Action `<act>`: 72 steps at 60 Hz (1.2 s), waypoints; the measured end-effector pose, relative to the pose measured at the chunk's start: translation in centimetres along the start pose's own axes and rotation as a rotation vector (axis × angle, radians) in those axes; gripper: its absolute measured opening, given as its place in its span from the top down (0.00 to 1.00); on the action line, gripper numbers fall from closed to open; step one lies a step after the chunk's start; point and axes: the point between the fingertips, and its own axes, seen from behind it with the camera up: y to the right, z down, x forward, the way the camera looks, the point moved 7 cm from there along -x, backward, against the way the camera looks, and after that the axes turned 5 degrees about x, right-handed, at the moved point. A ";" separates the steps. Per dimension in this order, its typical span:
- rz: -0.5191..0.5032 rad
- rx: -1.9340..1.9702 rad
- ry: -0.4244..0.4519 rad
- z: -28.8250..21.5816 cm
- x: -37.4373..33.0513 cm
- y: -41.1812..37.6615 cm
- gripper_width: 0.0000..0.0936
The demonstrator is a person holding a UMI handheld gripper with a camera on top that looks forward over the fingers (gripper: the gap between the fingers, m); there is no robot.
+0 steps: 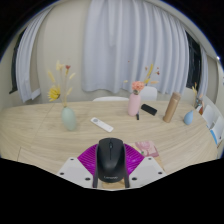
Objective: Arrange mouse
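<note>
A black computer mouse [110, 160] sits between my gripper's [110, 172] two fingers, its front pointing away from me. The purple pads [87, 160] touch it on both sides, so the gripper is shut on the mouse. The mouse hangs over the near part of a light wooden table [40, 135]. Whether its underside touches the table is hidden.
On the table beyond the fingers are a teal vase with yellow flowers [67, 117], a white remote [102, 125], a pink vase [134, 103], a black flat object [149, 109], a brown tumbler [172, 106], a blue cup [189, 117] and a small pink item [148, 148]. Curtains hang behind.
</note>
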 end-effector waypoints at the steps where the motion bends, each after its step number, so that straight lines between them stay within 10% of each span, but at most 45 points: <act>1: 0.006 0.006 -0.002 -0.2 0.7 1.1 0.63; 29: -0.007 0.029 -0.174 9.6 12.1 10.3 0.61; 37: -0.015 -0.002 -0.165 9.7 12.2 10.3 0.44; 41: 0.028 -0.028 -0.160 9.3 11.7 10.9 0.14; 72: -0.056 -0.012 -0.113 12.4 -13.1 3.6 0.08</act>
